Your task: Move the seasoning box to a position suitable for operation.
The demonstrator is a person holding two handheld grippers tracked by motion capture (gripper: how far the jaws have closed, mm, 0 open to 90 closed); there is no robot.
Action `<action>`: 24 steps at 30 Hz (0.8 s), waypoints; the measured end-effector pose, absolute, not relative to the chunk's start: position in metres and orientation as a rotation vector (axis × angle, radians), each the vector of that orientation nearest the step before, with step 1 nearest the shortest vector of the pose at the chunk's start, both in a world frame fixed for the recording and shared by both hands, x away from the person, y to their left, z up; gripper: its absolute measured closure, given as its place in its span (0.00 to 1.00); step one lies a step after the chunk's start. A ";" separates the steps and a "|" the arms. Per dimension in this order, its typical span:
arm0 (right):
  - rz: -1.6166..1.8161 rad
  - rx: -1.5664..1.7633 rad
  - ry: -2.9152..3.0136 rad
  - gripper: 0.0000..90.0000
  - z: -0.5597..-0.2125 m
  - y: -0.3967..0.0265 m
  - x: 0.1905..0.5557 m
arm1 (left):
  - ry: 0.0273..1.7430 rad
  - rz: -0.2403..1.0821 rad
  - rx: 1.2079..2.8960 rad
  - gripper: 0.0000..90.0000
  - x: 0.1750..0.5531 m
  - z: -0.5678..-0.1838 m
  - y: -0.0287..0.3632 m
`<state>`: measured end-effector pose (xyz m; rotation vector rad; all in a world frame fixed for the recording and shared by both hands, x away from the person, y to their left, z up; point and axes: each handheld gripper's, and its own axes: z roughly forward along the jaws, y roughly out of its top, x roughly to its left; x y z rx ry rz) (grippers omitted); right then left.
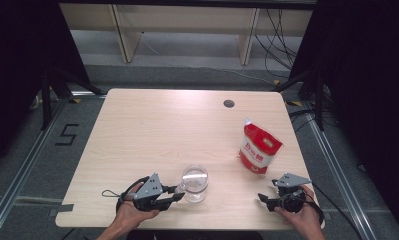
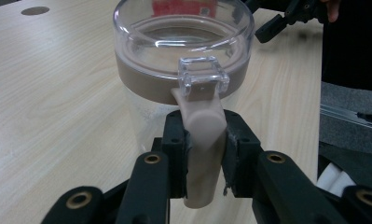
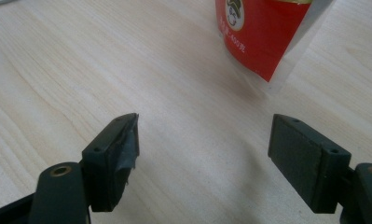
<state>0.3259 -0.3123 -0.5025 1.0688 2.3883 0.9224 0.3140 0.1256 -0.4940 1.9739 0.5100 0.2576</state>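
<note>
A clear plastic jar [image 1: 195, 183] with a clear lid and a beige rim band stands near the table's front edge. Its beige latch handle [image 2: 203, 140] hangs down the side, and my left gripper [image 2: 204, 140] is shut on that handle; from above the gripper [image 1: 178, 192] lies just left of the jar. A red and white pouch [image 1: 258, 148] stands upright to the right of the jar. My right gripper [image 1: 263, 200] rests near the front right of the table, open, with bare wood between its pads [image 3: 123, 149]. The pouch's lower part [image 3: 263, 32] is ahead of it.
The light wooden table [image 1: 152, 130] has a round cable hole [image 1: 229, 103] near its far edge. A person's hands hold both grippers at the front edge. Dark curtains flank the table, and cables lie on the floor behind it.
</note>
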 end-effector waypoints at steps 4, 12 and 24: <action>0.923 1.071 2.388 0.28 -0.502 -0.312 0.326 | 0.503 0.250 1.958 0.81 0.313 -0.494 0.126; 0.929 1.071 2.408 0.28 -0.503 -0.312 0.327 | 0.600 0.388 1.980 0.80 0.318 -0.493 0.138; 0.924 1.107 2.406 0.28 -0.504 -0.310 0.325 | 0.660 0.470 1.976 0.85 0.325 -0.495 0.143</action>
